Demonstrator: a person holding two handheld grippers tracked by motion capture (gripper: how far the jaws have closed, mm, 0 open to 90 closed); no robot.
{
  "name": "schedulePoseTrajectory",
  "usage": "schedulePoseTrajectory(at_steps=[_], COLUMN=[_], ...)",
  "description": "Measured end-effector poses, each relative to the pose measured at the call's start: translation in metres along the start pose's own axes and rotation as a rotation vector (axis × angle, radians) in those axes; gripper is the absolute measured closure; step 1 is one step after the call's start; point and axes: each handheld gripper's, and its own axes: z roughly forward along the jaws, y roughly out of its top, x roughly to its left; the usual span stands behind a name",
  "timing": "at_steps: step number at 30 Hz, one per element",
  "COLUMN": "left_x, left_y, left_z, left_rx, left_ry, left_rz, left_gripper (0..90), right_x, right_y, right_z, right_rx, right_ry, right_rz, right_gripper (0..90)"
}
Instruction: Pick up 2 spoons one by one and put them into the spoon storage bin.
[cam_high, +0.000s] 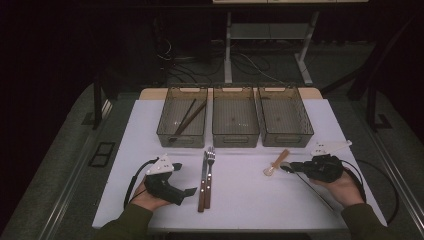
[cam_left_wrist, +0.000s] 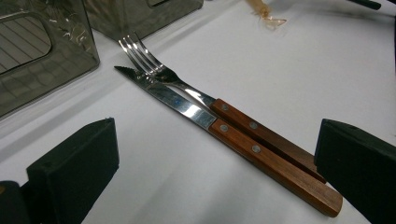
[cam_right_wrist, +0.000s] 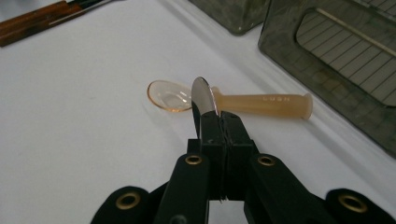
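Note:
A knife (cam_high: 202, 182) and a fork (cam_high: 209, 175) with wooden handles lie side by side at the table's middle. My left gripper (cam_high: 185, 179) rests open just left of them. In the left gripper view its jaws stand wide apart, with the knife (cam_left_wrist: 187, 109) and fork (cam_left_wrist: 149, 70) ahead and the handle ends between the jaw tips, untouched. My right gripper (cam_high: 291, 167) is shut on a thin metal utensil with a rounded tip (cam_right_wrist: 203, 95), held on edge. The tip is right beside a translucent orange plastic spoon (cam_right_wrist: 261, 105) lying on the table (cam_high: 276, 162).
Three clear bins stand in a row at the back: the left bin (cam_high: 165, 131) holds two dark chopsticks (cam_high: 189, 117), the middle bin (cam_high: 235, 136) and right bin (cam_high: 287, 138) look empty. Cables trail from both grippers. The white tabletop (cam_high: 250, 200) ends near my forearms.

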Motion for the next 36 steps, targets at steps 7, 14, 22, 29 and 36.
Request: schedulePoseTrajectory(at_steps=[7,14,22,29,36], left_x=[-0.001,-0.001,-0.002,-0.002,-0.002], left_y=[0.0,0.0,0.0,0.0,0.0], left_z=[0.001,0.001,0.002,0.001,0.002], left_rx=[-0.005,-0.008,-0.009,-0.008,0.004], left_ry=[-0.004,-0.005,0.0,0.01,0.003], left_rz=[0.004,0.008,0.008,0.009,0.009], left_gripper=[0.0,0.0,0.0,0.0,0.0], right_x=[-0.005,-0.008,-0.012,-0.021,-0.031], right_y=[0.012,0.034,0.062,0.083,0.108], right_z=[-0.003,-0.009,0.001,0.02,0.032], right_rx=[-0.028,-0.085,-0.117,-0.132,-0.148], right_ry=[-0.015,-0.037,-0.052,-0.062,-0.075], right_rz=[0.013,0.016,0.006,0.028,0.048], right_gripper=[89.4,89.4,89.4,89.4,89.3])
